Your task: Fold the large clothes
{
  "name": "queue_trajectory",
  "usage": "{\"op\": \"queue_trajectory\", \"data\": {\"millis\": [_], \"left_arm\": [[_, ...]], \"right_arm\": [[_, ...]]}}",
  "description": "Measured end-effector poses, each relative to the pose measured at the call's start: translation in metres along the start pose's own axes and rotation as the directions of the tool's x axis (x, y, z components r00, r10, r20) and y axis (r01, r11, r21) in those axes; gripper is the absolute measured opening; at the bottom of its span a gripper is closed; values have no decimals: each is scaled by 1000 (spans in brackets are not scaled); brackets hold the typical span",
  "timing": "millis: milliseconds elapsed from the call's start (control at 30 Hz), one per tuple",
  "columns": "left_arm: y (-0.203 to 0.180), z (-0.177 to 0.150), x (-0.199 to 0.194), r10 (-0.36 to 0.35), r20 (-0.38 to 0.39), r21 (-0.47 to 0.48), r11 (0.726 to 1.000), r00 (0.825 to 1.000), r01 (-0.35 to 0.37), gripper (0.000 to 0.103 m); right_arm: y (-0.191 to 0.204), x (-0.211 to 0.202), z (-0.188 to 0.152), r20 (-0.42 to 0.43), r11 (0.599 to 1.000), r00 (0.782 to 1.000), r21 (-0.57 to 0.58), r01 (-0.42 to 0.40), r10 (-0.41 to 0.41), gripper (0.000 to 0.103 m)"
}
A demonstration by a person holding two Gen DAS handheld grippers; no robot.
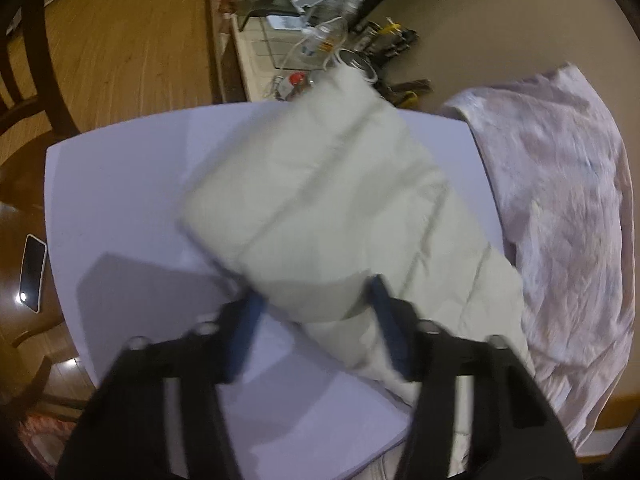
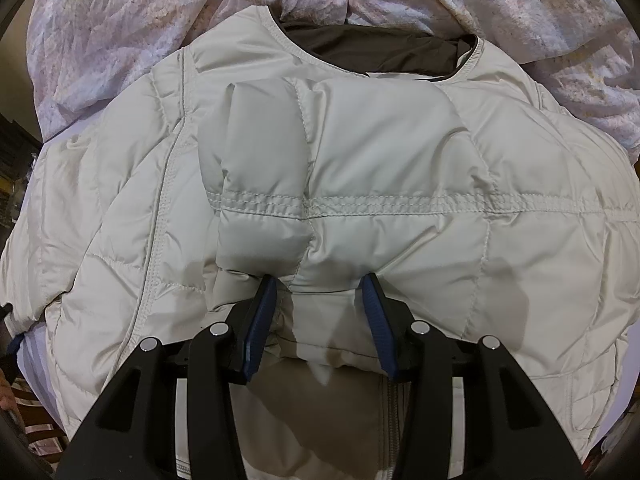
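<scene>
On white tabletop point(image 1: 120, 184), off-white quilted puffer jacket point(image 2: 400, 168) spread out, collar end toward pale lilac crumpled cloth point(image 2: 120, 20) w/ faint floral print. Lies flat prob. so sleeves can be brought across body before halving.

Right gripper point(image 2: 318, 292): blue ribbed pads partly closed on a puffy bunch of jacket fabric near a folded-over section; pads dent the padding both sides, so reads as gripping, pinning that fold down. Dark grey lining visible at neckline point(image 2: 380, 52); zip runs down below jaws.

Left gripper point(image 1: 316, 300): blurred. Jaws partly closed around end of jacket sleeve point(image 1: 312, 208), padded roll sits between blue pads; looks pinched but blur leaves contact not fully certain. Judged: carrying sleeve across toward body.

Materials: shell smooth, slightly shiny nylon-type, stitched in box quilting w/ triple-stitch seam across chest; soft, springy, likely to puff back if let go. Lilac cloth thin, wrinkled.

Beyond table: wood floor, dark chair point(image 1: 24, 80), phone point(image 1: 33, 272) on side surface, clutter of cables & tools point(image 1: 360, 40) at far edge.
</scene>
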State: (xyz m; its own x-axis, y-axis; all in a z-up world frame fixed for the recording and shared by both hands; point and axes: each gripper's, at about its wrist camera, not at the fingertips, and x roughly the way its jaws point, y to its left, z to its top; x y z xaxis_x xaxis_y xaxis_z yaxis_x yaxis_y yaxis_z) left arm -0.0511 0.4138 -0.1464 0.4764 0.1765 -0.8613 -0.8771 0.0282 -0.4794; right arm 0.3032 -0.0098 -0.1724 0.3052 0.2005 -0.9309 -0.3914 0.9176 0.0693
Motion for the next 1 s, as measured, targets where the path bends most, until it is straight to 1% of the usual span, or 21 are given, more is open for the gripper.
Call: {"op": "queue_trajectory", "data": {"millis": [33,67,133,233,367,500,633,767,833,867,900,933,967,1000], "left_arm": [[3,3,1,-5,-5,-10,1000,1000,5,31],[6,5,2,-13,-7,-19,1000,1000,13,28],[7,8,1,-27,-8,-20,999,1000,26,18],[2,9,-3,-38,6,16,999,999,38,9],[-12,11,-14,-44,36,90,995,998,40,4],[-28,13,-27,-76,68,150,986,995,65,3],[-58,10,-55,-150,119,251,961,982,116,3],[-100,-7,-90,-245,152,380,909,957,173,3],[-126,-22,-108,-299,152,448,870,942,204,2],[-137,-30,-115,-321,149,477,852,935,216,2],[-152,-43,-126,-352,141,519,822,925,233,2],[-163,-52,-132,-372,134,546,801,919,245,2],[-175,-65,-139,-397,121,578,773,910,261,2],[-185,-75,-144,-413,111,599,753,904,271,2]], "right_arm": [[1,0,0,1,1000,1000,0,1,-1,47],[0,2,1,2,1000,1000,-2,1,-1,47],[-1,-1,0,5,1000,1000,-5,3,-3,47],[0,-2,-2,12,1000,1000,-8,5,-5,47],[0,-1,-2,18,1000,1000,-17,8,-8,48],[1,0,-2,23,1000,1000,-23,9,-8,48],[2,1,-1,34,999,999,-37,19,-18,48],[4,0,-1,46,997,998,-63,34,-31,48],[2,-2,0,36,998,999,-57,15,-13,48],[-2,-3,1,24,999,1000,-41,-15,16,49],[-6,-6,1,17,999,999,-28,-40,41,50],[-10,-8,0,13,998,998,-16,-63,63,56],[-17,-12,-2,10,995,995,4,-99,99,59],[-23,-16,-4,11,992,992,18,-124,124,64]]}}
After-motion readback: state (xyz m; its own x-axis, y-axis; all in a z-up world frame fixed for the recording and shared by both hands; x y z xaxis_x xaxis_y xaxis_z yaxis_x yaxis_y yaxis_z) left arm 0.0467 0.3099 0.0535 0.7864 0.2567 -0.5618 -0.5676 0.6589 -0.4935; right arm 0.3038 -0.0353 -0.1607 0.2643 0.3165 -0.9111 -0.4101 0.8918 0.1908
